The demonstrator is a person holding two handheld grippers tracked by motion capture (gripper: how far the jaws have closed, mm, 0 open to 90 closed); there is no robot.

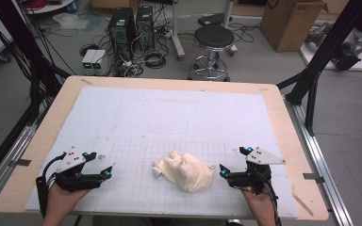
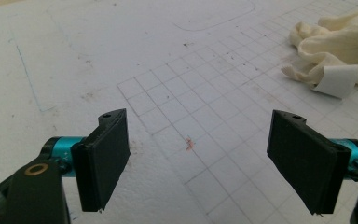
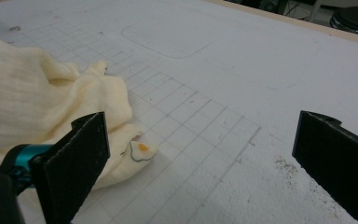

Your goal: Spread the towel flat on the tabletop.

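Note:
A crumpled cream cloth [image 1: 186, 170] lies on the gridded part of the white mat [image 1: 169, 117], near the table's front edge. A white tag [image 1: 157, 172] sticks out at its left side. My left gripper [image 1: 101, 164] rests low at the front left, well apart from the cloth, and is open with nothing between its fingers. In the left gripper view [image 2: 199, 122] the cloth [image 2: 340, 42] and its tag [image 2: 338, 80] lie far off at the upper right. My right gripper [image 1: 232, 161] is open just right of the cloth. In the right gripper view [image 3: 204, 122] the cloth [image 3: 37, 93] bulges beside and behind the left jaw, not between the pads.
The mat covers a wooden table [image 1: 287, 136] with bare edges all round. Beyond the far edge, on the floor, stand a black stool [image 1: 213, 40], two computer towers [image 1: 131, 28] with cables, and a cardboard box [image 1: 290, 21]. Black frame legs [image 1: 320, 56] rise at the table's right.

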